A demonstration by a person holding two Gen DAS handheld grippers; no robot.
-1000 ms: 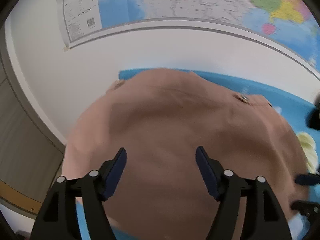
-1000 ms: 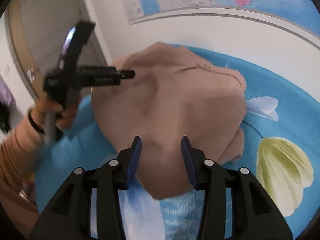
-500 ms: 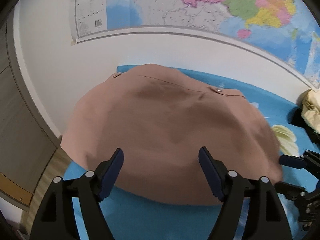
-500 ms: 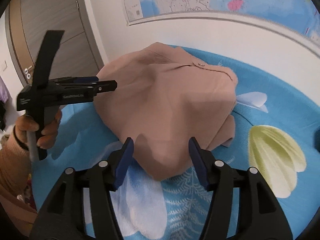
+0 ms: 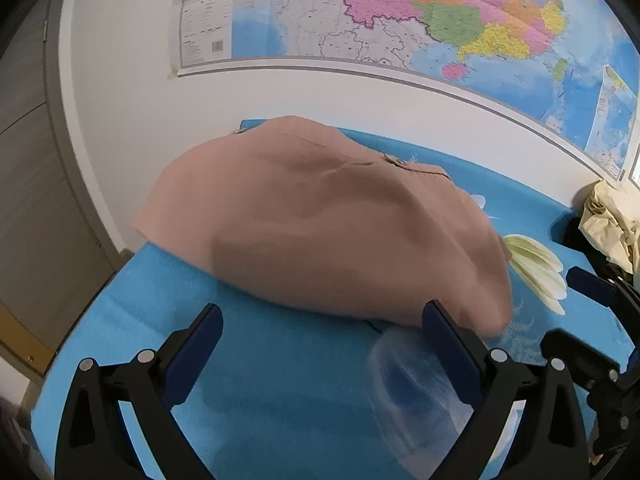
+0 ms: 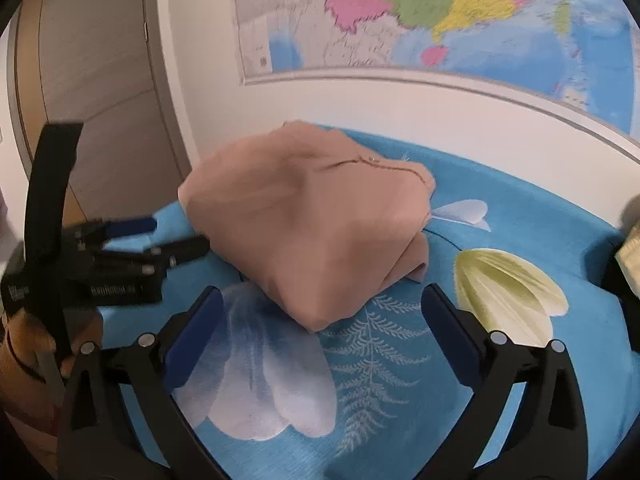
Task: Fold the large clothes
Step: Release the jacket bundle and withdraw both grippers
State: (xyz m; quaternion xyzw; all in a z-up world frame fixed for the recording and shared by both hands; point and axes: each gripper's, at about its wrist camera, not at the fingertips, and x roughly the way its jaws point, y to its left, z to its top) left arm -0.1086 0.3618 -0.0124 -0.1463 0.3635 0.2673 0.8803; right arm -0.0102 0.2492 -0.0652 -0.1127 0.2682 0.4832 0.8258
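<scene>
Spread wide on both grippers, blue-padded fingers point(image 5: 192, 350) with nothing between them, jaws just opened further and only bare sheet in each gap. Beneath everything, a bright blue bedsheet printed with white and pale-yellow flowers point(image 6: 520, 216). On it, a folded dusty-pink fabric garment point(image 5: 320, 224), lying ahead of both grippers toward the white wall with its coloured map point(image 5: 440, 20). Long axis running from the far left corner of the sheet to the near right. Nearest corner of the fold pointing down into the open gap of the right gripper point(image 6: 320, 320), short of the pads. Near edge lying ahead of the left gripper point(image 5: 324, 336), apart from the left pad, close beside the right one. Right gripper judged nearer that corner
</scene>
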